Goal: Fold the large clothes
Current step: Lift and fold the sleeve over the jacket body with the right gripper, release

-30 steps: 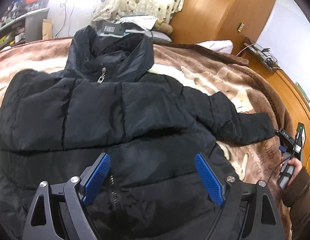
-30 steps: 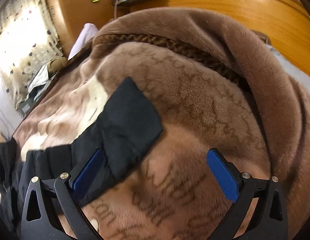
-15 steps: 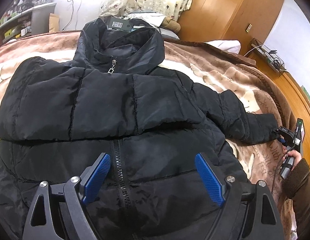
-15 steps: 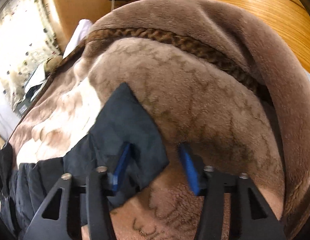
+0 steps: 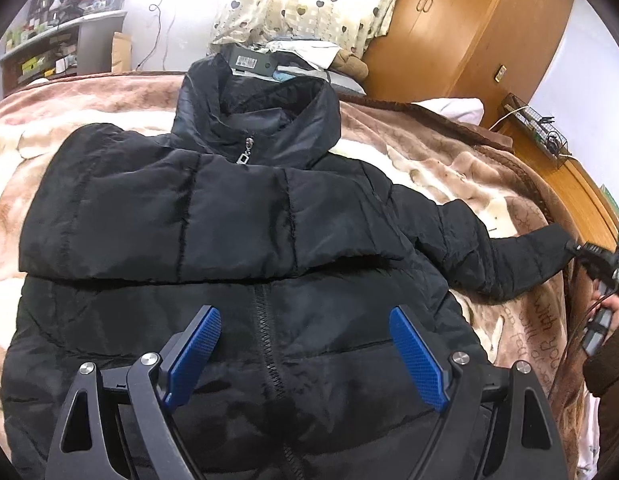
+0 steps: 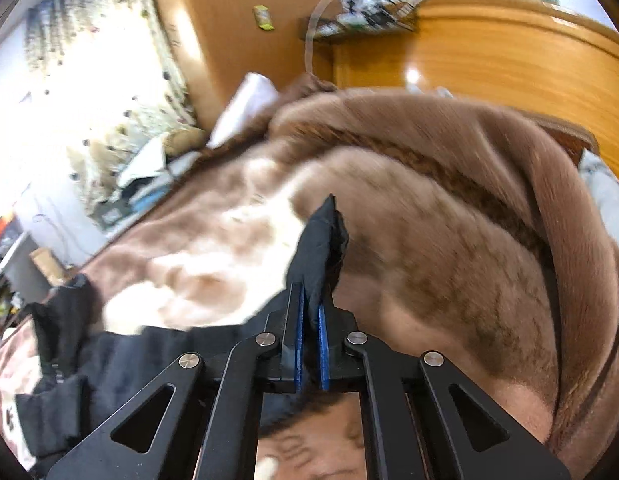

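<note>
Your right gripper [image 6: 311, 312] is pinching the jacket [image 5: 229, 240] sleeve cuff [image 6: 321, 240], fingers clamped tight, while your left gripper [image 5: 305, 344] is hovering wide open over the zipper [image 5: 265, 320].

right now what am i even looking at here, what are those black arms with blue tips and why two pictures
There is no robot here: a person holds a hand-operated gripper in each hand, and each carries a wide-angle camera looking along its two blue-tipped fingers. One picture comes from the left gripper, whose fingers stand wide open above a black puffer jacket spread flat on a brown blanket covering a bed. The other comes from the right gripper. Its fingers have just closed on the cuff of the jacket's sleeve, and the cuff stands clear of the blanket. That same gripper shows at the right edge of the left picture.
</note>
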A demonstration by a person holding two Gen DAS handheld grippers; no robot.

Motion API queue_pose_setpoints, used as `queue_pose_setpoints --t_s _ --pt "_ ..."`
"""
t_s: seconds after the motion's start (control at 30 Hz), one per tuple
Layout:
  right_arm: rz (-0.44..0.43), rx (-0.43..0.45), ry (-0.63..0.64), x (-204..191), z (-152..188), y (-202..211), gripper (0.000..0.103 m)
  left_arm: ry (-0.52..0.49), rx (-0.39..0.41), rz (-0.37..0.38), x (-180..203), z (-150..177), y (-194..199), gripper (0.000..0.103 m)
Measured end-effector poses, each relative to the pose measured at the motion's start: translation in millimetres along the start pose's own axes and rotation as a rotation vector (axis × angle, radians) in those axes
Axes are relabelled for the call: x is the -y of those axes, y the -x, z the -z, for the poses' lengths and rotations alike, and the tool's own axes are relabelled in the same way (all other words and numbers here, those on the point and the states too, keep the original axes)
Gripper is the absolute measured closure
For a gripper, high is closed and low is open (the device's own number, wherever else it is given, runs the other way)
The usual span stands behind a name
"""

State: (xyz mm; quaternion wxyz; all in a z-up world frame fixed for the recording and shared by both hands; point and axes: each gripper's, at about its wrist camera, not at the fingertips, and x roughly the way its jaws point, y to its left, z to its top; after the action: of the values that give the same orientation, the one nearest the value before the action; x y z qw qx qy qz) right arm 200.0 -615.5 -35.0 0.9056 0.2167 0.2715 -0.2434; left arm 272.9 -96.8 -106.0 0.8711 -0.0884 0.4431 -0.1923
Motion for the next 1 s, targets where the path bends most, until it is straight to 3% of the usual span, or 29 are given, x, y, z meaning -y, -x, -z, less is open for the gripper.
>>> queue_pose_setpoints --t_s 0.23,0.5,0.7,1.0 --pt "-0.173 0.104 0.111 -74.8 -26.1 51.4 0.097 0.021 0.032 -0.005 -14.3 0.1 23.0 0.017" --pt "-0.350 0.123 0.222 -161.5 -22.3 82.0 0.097 0.050 0.058 -0.022 -39.5 0.2 48.4 0.017" --pt "-0.481 0.085 0.323 -224.0 2.6 86.3 0.097 0.057 0.088 -0.065 -60.5 1.4 70.0 0.017" --pt "-0.659 -0.030 0.442 -321.0 69.7 79.2 0.097 0.106 0.113 -0.085 -96.3 10.2 91.1 0.016"
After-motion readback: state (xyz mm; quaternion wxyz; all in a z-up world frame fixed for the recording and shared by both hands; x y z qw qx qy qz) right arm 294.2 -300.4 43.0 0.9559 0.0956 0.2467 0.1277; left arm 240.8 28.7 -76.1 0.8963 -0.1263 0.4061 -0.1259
